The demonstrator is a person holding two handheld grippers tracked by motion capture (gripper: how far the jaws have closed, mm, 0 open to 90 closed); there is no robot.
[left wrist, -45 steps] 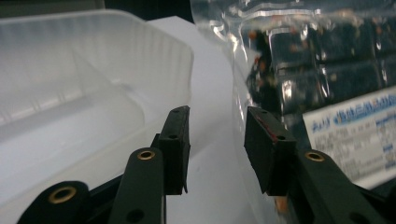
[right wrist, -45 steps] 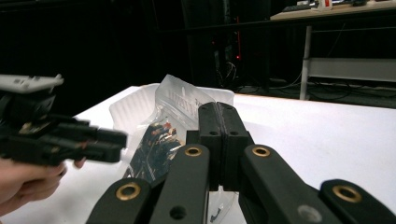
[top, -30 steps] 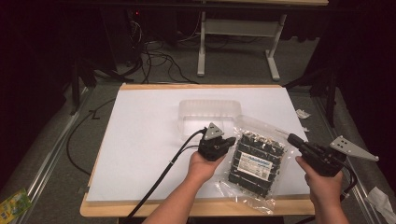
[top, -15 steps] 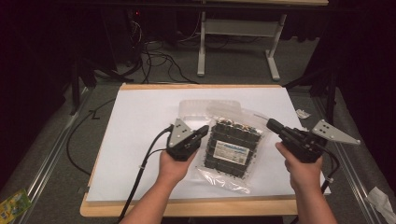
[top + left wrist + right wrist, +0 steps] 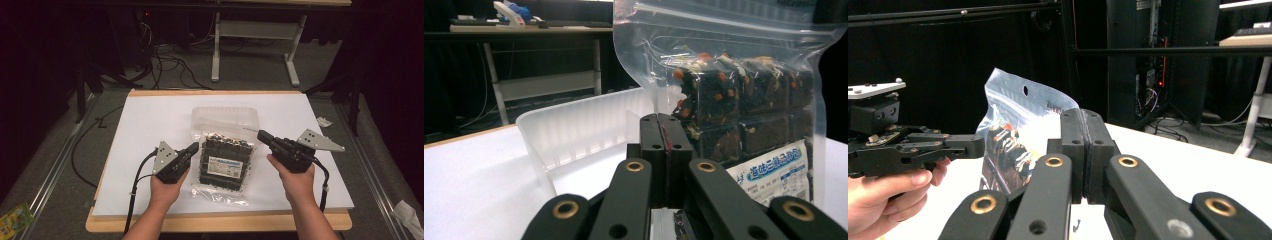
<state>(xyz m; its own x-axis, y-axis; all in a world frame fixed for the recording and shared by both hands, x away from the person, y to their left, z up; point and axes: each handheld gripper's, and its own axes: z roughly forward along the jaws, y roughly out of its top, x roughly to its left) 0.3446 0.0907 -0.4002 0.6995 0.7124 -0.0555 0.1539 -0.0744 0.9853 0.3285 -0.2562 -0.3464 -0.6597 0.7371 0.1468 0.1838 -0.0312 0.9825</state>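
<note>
Left gripper (image 5: 192,149) sits at the left edge of the clear zip bag of dark snack bars (image 5: 223,159), its jaws pressed together on that side seam; in the left gripper view the bag (image 5: 744,100) rises upright just past the closed jaws, with a sliver of plastic caught between them. One bag is in play, printed label low on its front, and it is held up between the two grippers above the white sheet (image 5: 145,125) that covers the desk (image 5: 210,224). Just behind the bag stands one clear plastic tray (image 5: 225,117), its near rim touching or nearly touching the bag's top; I cannot tell which. Left of the left gripper the sheet lies bare out to the desk's wooden edge, and behind the tray there is open sheet to the far edge. Right gripper (image 5: 262,135) meets the bag's right upper corner, jaws shut; whether they pinch the plastic I cannot tell. In the right gripper view its closed jaws (image 5: 1083,150) stand before the bag (image 5: 1018,130). Beyond the right gripper, bare sheet runs to the desk's right edge.
</note>
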